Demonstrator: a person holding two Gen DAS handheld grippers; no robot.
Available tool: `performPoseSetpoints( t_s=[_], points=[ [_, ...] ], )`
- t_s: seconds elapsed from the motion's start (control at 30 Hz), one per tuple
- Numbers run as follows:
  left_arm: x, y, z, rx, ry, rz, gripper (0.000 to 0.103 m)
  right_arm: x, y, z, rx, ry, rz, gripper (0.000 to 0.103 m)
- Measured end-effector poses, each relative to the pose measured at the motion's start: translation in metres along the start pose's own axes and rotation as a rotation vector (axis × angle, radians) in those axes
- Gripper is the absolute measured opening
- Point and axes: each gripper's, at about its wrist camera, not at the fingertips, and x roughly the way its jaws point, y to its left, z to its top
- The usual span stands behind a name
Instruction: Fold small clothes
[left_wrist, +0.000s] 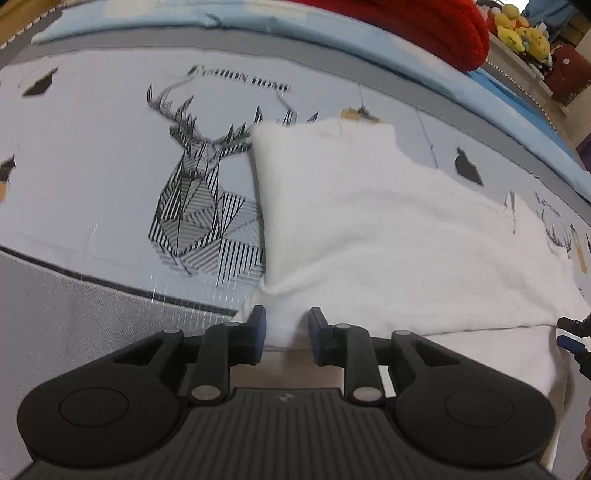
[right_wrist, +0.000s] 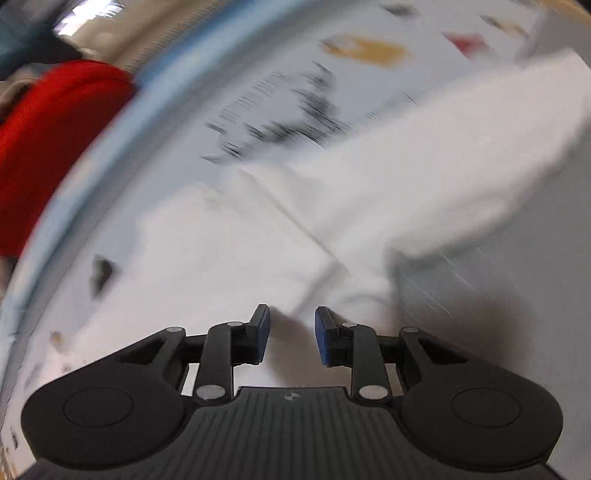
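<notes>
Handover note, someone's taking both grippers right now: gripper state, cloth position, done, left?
Left gripper: open, pads apart over the near edge of the white garment, nothing pinched.
Right gripper: open over the same garment; that view is blurred.
Garment lies on the deer-print bedsheet, one side already folded over.
Left: regrip the near edge, finish the folds.

A pale grey bedsheet (left_wrist: 110, 147) covered the surface, printed with a striped geometric deer (left_wrist: 199, 199) under a line of dark lettering (left_wrist: 240, 79), partly unreadable. Small black and orange shapes (left_wrist: 467, 168) dotted the sheet elsewhere. A grey band and a light blue quilt (left_wrist: 258, 26) ran along the far edge, with a red knitted item (left_wrist: 424, 26) lying on it. Beyond, yellow plush toys (left_wrist: 521, 33) sat heaped on a shelf. The right wrist view was blurred.
</notes>
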Motion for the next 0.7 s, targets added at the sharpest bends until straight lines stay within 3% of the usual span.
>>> performPoseSetpoints(
  t_s=[0.1, 0.23, 0.37, 0.53, 0.7],
  points=[
    [-0.009, -0.005, 0.003, 0.016, -0.054, -0.020, 0.029, -0.009, 0.003, 0.003, -0.015, -0.038, 0.052, 0.030],
    [0.008, -0.002, -0.003, -0.002, 0.030, 0.000, 0.030, -0.023, 0.011, 0.003, -0.066, -0.094, 0.081, 0.040],
    [-0.010, -0.010, 0.002, 0.021, -0.032, 0.009, 0.032, -0.028, 0.004, 0.011, -0.047, -0.094, 0.080, 0.040],
    [-0.028, -0.030, 0.006, 0.078, -0.084, 0.002, 0.040, -0.047, -0.004, 0.020, -0.081, -0.151, 0.089, 0.040],
    [-0.037, -0.049, 0.003, 0.133, -0.113, -0.004, 0.040, -0.066, -0.032, 0.038, -0.081, -0.209, 0.083, 0.040]
  ],
)
